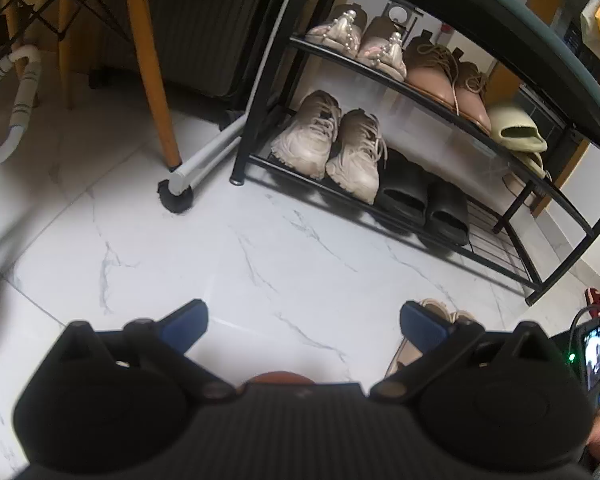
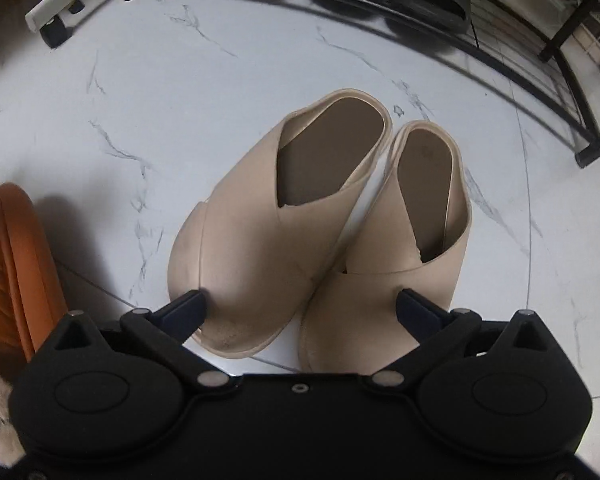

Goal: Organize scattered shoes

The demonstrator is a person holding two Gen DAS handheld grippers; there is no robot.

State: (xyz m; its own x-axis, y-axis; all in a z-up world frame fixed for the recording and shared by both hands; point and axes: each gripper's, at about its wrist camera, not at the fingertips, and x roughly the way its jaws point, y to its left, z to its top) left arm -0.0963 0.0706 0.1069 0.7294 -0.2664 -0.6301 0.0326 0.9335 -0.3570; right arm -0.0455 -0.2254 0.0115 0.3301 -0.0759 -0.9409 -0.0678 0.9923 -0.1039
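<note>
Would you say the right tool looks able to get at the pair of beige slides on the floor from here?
Probably yes: the right tool is open directly above the toes of the beige slides, with nothing between them, though both toes together may be too wide for one grasp.

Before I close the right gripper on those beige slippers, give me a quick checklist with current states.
1. Right gripper open wide enough for both toes: ok, its fingers flank the pair.
2. Beige slippers side by side on the floor, toes toward the gripper: ok, the toes overlap slightly.
3. Fingers seated against the slippers: cannot tell; they look at the toe edges only.
4. Left gripper empty and open: ok, only floor shows between its fingers.
5. Free spot on the shoe rack: ok, bare wire on the bottom shelf, right of the black slides.
6. Path to the rack: ok, bare marble floor ahead.
</note>
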